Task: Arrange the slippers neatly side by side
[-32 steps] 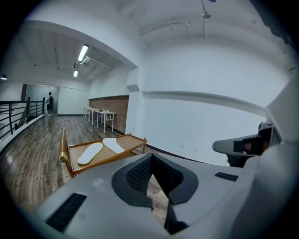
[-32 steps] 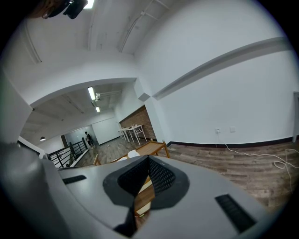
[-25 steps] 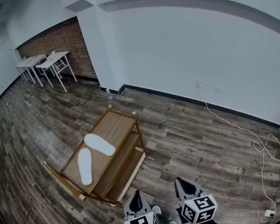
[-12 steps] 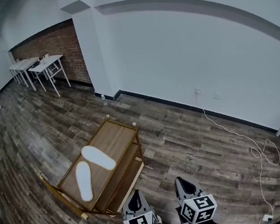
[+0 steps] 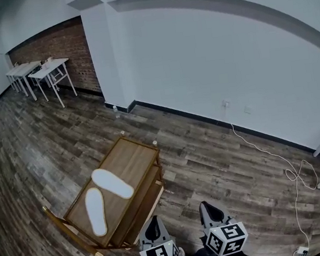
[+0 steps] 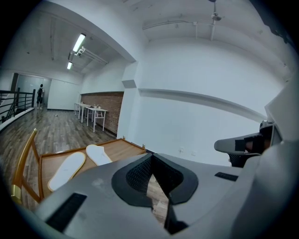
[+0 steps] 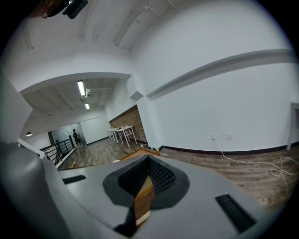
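The left tool [image 5: 154, 223] is carried low and close to the body, its jaws drawn together to a thin slit with nothing between them; only a strip of floor shows through in the left gripper view. The right tool [image 5: 208, 210] hangs just beside it in the same narrow, empty state, and a strip of wood shows through its slit. Both are well apart from the work. Ahead and to the left stands the low wooden counter [image 5: 131, 156], and the two white slippers lie on its top. The near slipper [image 5: 95, 211] runs roughly along the counter's length. The far slipper [image 5: 112, 183] lies slanted across it, so the pair makes a V, with one end of each close together and the other ends spread. The step in hand looks like the approach, so nothing is lined up yet. To do it well, I would step round to face the counter's long side and spread the jaws of one tool before reaching in. It seems wise to treat the near slipper as the reference and leave it alone. The slanted one likely needs pinching by its thin edge near the middle, then swinging round until it lies parallel, with the ends level. The soles look flat and light, so a low, shallow grip should hold, though a push could slide them on the smooth wood.
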Motion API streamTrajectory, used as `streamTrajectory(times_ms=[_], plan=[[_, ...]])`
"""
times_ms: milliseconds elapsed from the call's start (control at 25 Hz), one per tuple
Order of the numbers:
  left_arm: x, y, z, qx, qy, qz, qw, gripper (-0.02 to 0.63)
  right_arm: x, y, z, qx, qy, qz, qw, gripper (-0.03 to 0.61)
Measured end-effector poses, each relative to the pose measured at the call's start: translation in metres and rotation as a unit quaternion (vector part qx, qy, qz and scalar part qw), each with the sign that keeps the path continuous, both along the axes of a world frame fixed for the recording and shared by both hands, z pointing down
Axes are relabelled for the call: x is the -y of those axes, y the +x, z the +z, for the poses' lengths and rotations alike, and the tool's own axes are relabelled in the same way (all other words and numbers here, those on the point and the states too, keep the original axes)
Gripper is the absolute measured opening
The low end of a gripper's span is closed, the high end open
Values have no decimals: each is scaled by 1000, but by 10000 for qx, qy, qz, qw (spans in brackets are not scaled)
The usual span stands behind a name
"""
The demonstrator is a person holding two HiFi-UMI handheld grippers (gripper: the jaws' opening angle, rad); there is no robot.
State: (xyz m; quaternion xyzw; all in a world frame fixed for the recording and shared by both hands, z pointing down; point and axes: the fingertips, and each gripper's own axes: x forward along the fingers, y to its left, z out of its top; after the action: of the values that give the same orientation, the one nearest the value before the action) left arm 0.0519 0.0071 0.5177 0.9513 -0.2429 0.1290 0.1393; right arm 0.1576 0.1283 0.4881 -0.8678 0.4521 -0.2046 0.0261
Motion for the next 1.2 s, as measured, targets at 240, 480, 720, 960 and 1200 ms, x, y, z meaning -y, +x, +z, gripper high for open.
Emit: streamTrajectory(times_ms=[240, 480, 720, 960, 1200], plan=[[7, 8, 5, 69, -56, -110, 9999, 2, 6, 15, 2, 10, -25, -16, 10000, -2], [16, 19, 6, 183, -51, -426, 9989, 2, 22, 36, 3, 61, 17, -293, 9996, -2], [20, 47, 1, 222, 7, -745, 9970, 2, 39, 70, 1, 113, 58, -696, 9975, -2], [18, 84, -4, 234, 23, -1052, 9942, 2, 50, 111, 1, 165, 38, -1082, 9940, -2], [20, 94, -4, 271, 42, -1536, 9878, 2, 65, 128, 3, 220, 28, -1580, 9872, -2]])
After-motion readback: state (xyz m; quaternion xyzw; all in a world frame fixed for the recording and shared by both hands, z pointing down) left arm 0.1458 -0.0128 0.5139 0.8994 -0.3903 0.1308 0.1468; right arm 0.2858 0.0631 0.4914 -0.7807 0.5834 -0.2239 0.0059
